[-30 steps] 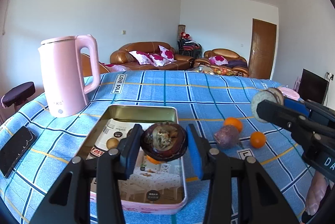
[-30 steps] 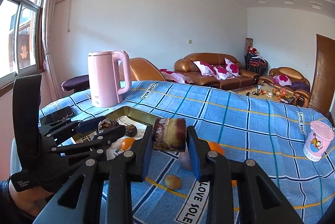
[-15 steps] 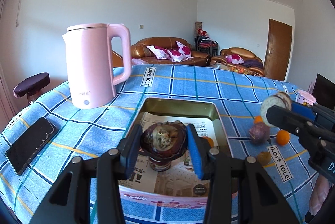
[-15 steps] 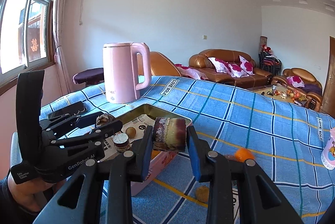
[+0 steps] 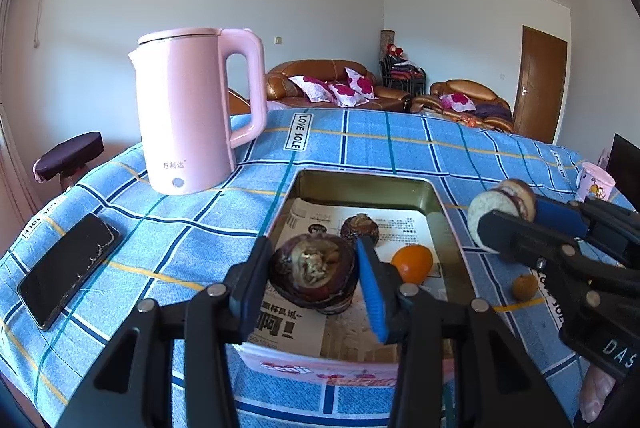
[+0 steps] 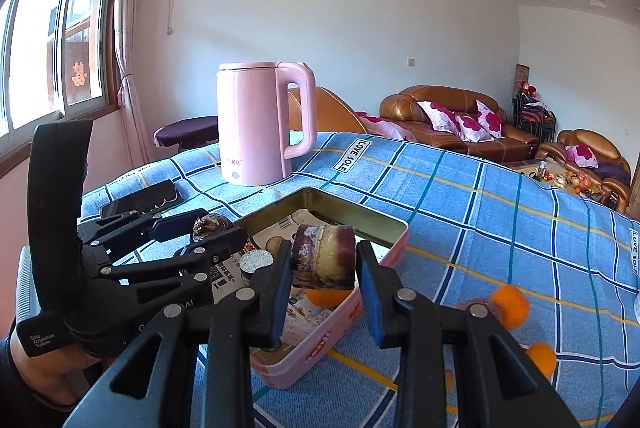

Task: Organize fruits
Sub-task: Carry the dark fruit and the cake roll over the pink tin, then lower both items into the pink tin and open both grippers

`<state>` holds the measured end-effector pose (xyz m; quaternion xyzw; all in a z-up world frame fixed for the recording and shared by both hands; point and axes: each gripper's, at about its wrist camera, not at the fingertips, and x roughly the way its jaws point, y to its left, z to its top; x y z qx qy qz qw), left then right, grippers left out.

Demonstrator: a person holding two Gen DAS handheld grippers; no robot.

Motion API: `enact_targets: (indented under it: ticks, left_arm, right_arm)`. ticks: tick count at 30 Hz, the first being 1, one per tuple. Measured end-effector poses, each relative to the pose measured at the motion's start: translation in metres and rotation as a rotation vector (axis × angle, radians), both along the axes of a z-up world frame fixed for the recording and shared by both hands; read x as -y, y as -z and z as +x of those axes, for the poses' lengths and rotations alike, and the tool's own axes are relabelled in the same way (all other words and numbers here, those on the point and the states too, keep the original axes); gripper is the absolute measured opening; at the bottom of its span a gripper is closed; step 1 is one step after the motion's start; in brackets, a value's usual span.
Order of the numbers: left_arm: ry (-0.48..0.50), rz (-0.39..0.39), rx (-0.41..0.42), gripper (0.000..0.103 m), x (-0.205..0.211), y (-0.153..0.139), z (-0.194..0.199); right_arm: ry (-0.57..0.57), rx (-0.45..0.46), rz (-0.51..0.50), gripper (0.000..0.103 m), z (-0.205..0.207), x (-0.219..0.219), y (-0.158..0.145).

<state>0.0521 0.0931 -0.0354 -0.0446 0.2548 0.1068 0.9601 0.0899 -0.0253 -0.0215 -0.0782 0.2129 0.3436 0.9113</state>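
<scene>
Both sets of fingers are full: the left gripper [image 5: 314,278] pinches a dark, halved mangosteen [image 5: 313,276] between its pads, low over the near end of the tin tray [image 5: 362,179], while the right gripper [image 6: 323,270] clamps a cut, purple-rimmed fruit slice [image 6: 323,262] over the tray's near corner. Inside the tray, on its newspaper lining, already lie another dark mangosteen half [image 5: 359,229] and an orange [image 5: 412,263], so the sorting looks to me roughly midway. Still out on the blue checked tablecloth [image 5: 360,136] are a small brown fruit [image 5: 524,287] and two oranges [image 6: 510,306] to the right. Compared with a second ago, both grippers have travelled left and down toward the tray: the pink kettle [image 5: 192,108] looms larger and the left fruit has sunk from above the rim to almost touching the paper.
</scene>
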Motion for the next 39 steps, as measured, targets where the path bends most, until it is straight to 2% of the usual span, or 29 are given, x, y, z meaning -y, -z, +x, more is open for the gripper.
enact_targets:
  ticks: [23,31,39]
  left_arm:
    - [0.013,0.006,-0.052,0.045,-0.003,0.011,0.006]
    - [0.012,0.006,-0.095,0.045,-0.004,0.017,0.011]
    - [0.002,0.009,-0.096,0.046,-0.005,0.017,0.010]
  right_arm:
    - [-0.028,-0.068,-0.060,0.034,0.011,-0.027,0.029]
    - [-0.032,-0.122,-0.077,0.034,0.020,-0.030,0.033]
    - [-0.034,-0.146,-0.083,0.034,0.023,-0.032,0.036]
